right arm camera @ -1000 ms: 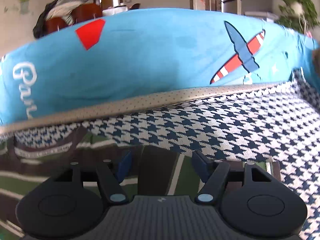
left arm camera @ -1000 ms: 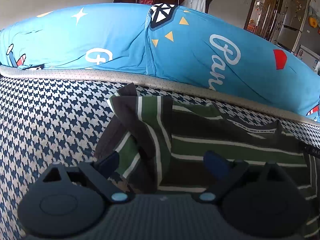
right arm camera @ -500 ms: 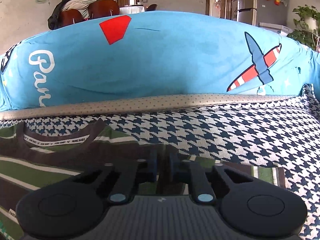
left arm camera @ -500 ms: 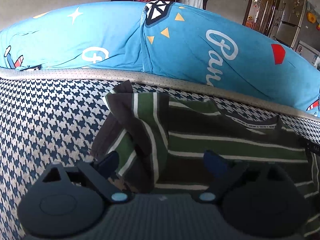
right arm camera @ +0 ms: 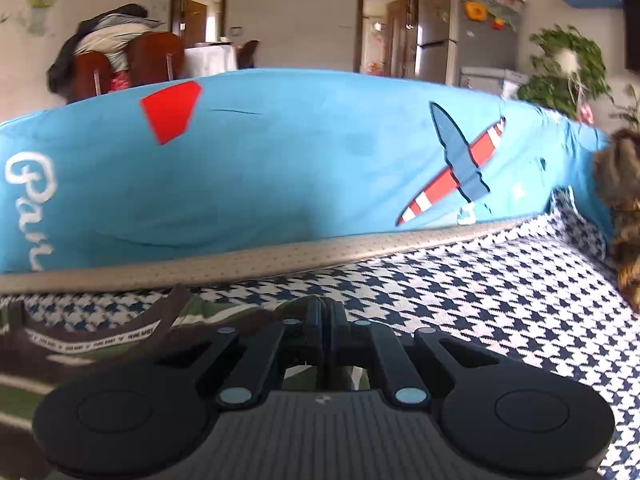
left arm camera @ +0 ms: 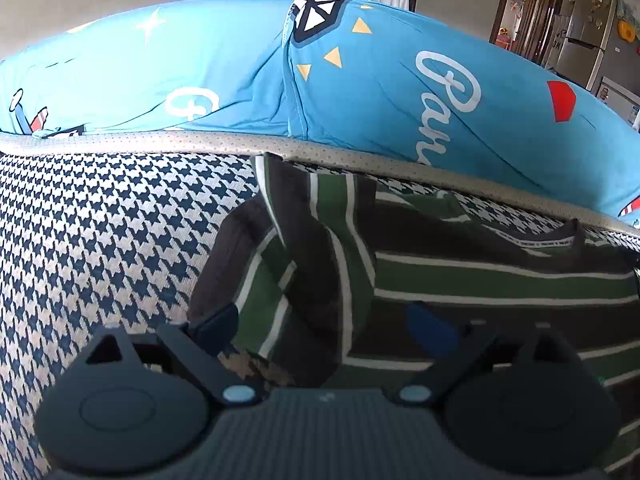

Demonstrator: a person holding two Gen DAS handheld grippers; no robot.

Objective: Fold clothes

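Observation:
A green, brown and white striped shirt (left arm camera: 460, 280) lies flat on the houndstooth sofa seat (left arm camera: 100, 240), its left sleeve folded in over the body. My left gripper (left arm camera: 324, 324) is open, low over the folded sleeve, its fingers either side of it. In the right wrist view the shirt's collar (right arm camera: 92, 332) shows at lower left. My right gripper (right arm camera: 326, 316) is shut on the shirt's right shoulder fabric, which bunches up around the closed fingers.
A blue cartoon-print cushion (left arm camera: 360, 92) runs along the back of the seat, also in the right wrist view (right arm camera: 300, 168). A furry brown thing (right arm camera: 620, 208) sits at the right edge of the seat. Chairs and doorways stand behind the sofa.
My right gripper closed from open onto the shirt's right shoulder area and lifted a little. My left gripper stayed open and drifted slightly over the folded sleeve.

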